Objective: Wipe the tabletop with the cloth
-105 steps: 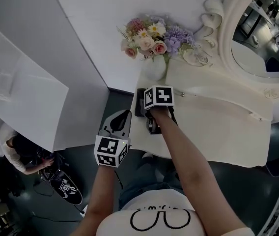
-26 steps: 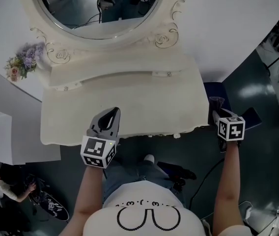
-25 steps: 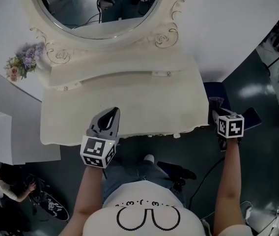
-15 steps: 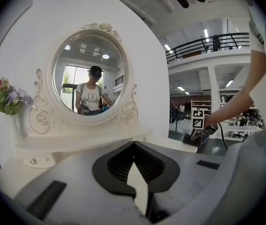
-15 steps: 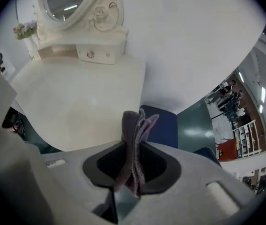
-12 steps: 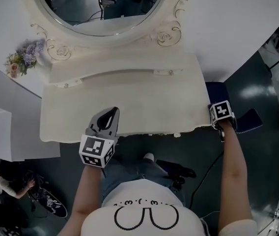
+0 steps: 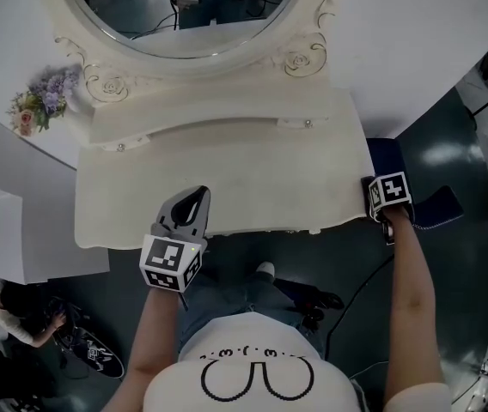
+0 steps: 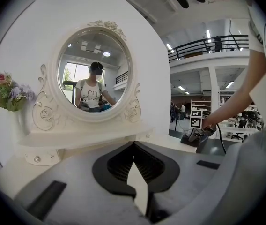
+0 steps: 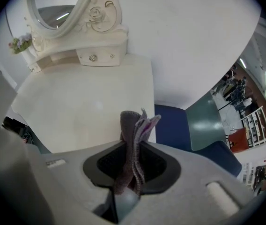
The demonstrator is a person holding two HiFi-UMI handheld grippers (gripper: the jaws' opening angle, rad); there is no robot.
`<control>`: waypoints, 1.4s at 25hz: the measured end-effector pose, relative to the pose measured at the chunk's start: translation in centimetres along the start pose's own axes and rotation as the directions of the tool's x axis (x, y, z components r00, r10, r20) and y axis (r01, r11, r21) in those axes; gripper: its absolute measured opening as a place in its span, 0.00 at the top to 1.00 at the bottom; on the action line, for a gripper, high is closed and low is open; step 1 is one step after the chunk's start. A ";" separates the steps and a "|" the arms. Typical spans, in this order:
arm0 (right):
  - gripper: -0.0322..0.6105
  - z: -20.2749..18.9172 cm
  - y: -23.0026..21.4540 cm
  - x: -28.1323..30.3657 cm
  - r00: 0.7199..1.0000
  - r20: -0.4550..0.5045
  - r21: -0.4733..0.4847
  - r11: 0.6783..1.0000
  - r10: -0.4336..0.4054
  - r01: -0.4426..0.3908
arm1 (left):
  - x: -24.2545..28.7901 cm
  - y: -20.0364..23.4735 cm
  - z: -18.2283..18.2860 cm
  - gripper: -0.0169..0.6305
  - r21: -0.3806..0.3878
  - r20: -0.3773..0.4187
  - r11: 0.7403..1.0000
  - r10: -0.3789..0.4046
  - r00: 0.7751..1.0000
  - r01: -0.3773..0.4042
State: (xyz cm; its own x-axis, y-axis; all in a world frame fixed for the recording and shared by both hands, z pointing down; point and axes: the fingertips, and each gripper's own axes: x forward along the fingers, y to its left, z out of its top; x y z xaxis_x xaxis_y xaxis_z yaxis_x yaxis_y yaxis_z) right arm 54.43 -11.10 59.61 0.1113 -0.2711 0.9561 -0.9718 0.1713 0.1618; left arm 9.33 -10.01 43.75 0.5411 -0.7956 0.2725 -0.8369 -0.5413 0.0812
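- Right gripper (image 7: 387,195) has its jaws pressed together on the cloth (image 9: 133,139), a grey folded piece that stands up from between them.
- It is at the right end of the tabletop (image 7: 227,178), just beside the front right corner.
- In the right gripper view the free end of the cloth is seen against the right edge of the tabletop; I cannot tell if it touches the surface.
- A dark blue thing (image 9: 171,125) lies just past that right edge, under the right gripper.
- Left gripper (image 7: 189,216) is over the front edge of the tabletop, left of the middle and well apart from the right one. Its jaws meet at the tips and nothing is between them.
- The tabletop is cream and bare, with a low raised shelf (image 7: 201,125) along the back.
- A round mirror (image 7: 184,11) in a carved frame rises behind the tabletop.
- Flowers (image 7: 36,107) stand at the back left corner of the tabletop.
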 end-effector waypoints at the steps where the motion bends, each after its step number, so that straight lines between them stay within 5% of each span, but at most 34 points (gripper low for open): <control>1: 0.82 0.2 0.6 0.0 1.000 0.000 -0.001 1.000 0.006 -0.006 | -0.2 0.3 0.0 0.98 0.000 -0.002 1.000 -0.002 1.000 0.002; 35: 0.82 3.6 23.6 -2.7 0.993 0.042 0.027 0.993 0.113 -0.115 | -8.8 12.3 -0.3 0.98 -0.008 0.011 0.999 -0.040 0.999 0.040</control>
State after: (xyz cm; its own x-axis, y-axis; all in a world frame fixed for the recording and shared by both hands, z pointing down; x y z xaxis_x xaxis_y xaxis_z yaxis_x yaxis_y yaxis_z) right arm 30.44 -9.76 59.99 -0.0084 -0.2891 0.9573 -0.9835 0.1755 0.0444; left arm -5.74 -9.61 42.62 0.5752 -0.7760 0.2587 -0.8150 -0.5707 0.1002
